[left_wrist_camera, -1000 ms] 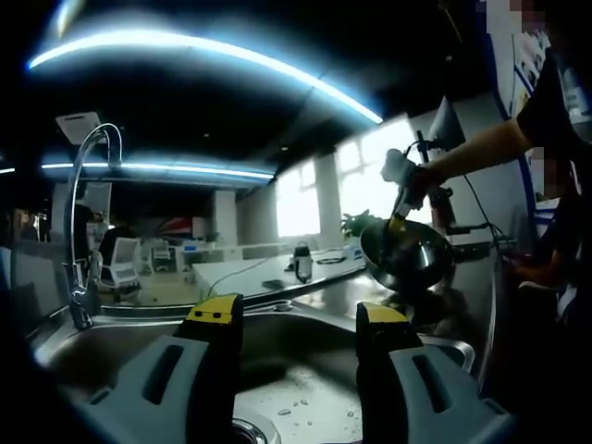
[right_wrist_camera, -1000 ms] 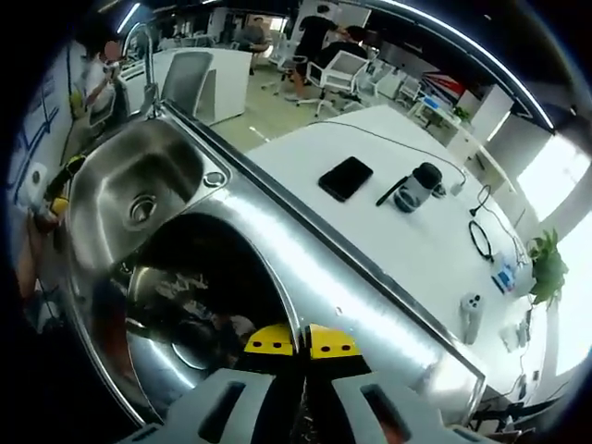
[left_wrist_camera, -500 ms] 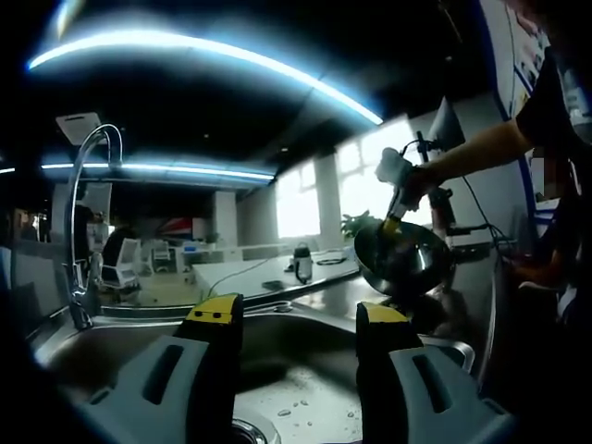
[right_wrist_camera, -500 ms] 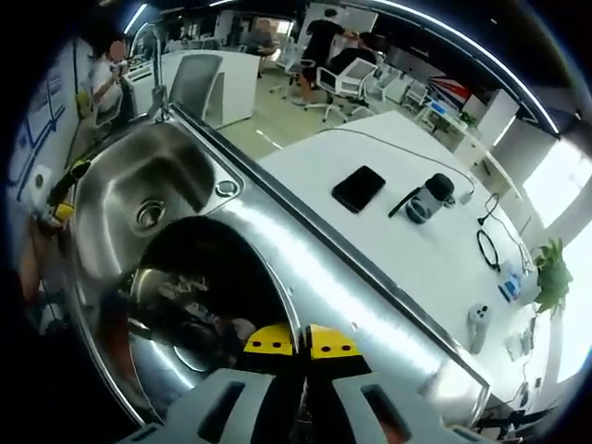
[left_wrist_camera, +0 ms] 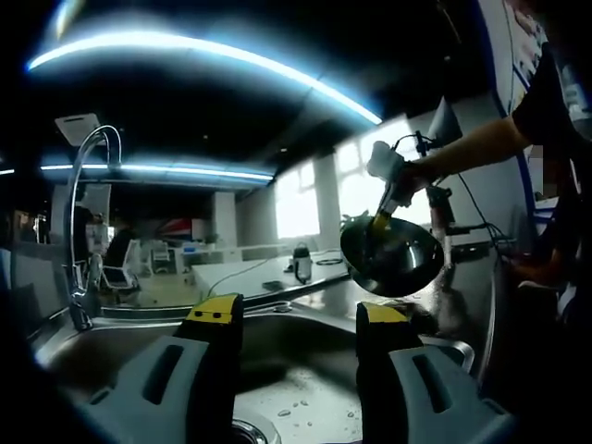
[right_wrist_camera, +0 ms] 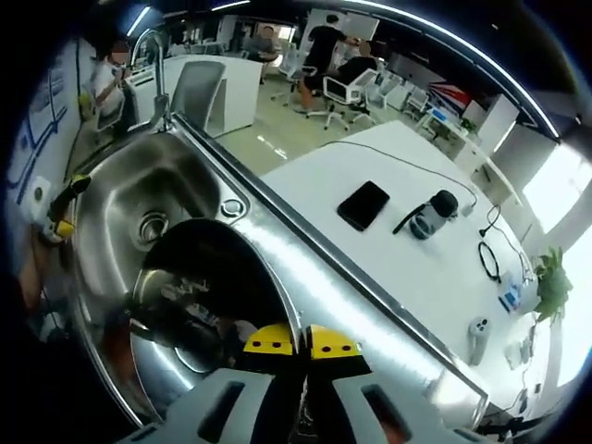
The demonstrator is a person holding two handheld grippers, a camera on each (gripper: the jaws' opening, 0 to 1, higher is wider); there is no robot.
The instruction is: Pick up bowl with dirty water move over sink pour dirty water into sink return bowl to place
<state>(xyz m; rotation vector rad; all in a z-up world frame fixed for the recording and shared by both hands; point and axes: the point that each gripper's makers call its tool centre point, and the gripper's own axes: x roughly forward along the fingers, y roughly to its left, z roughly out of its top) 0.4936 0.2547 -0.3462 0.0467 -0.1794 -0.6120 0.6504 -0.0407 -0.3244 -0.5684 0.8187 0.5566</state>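
Right gripper view: right claw pinching the bowl by its rim, carrying it toward the sink beside the worktop. Left claw hovering agape, holding nothing. Probably mid-transfer; next calling for tipping over the basin.

Your left gripper had broad grey fingers with slotted faces and yellow caps bearing small black marks. Your right gripper wore the same yellow caps on grey. You wore a dark short sleeve.
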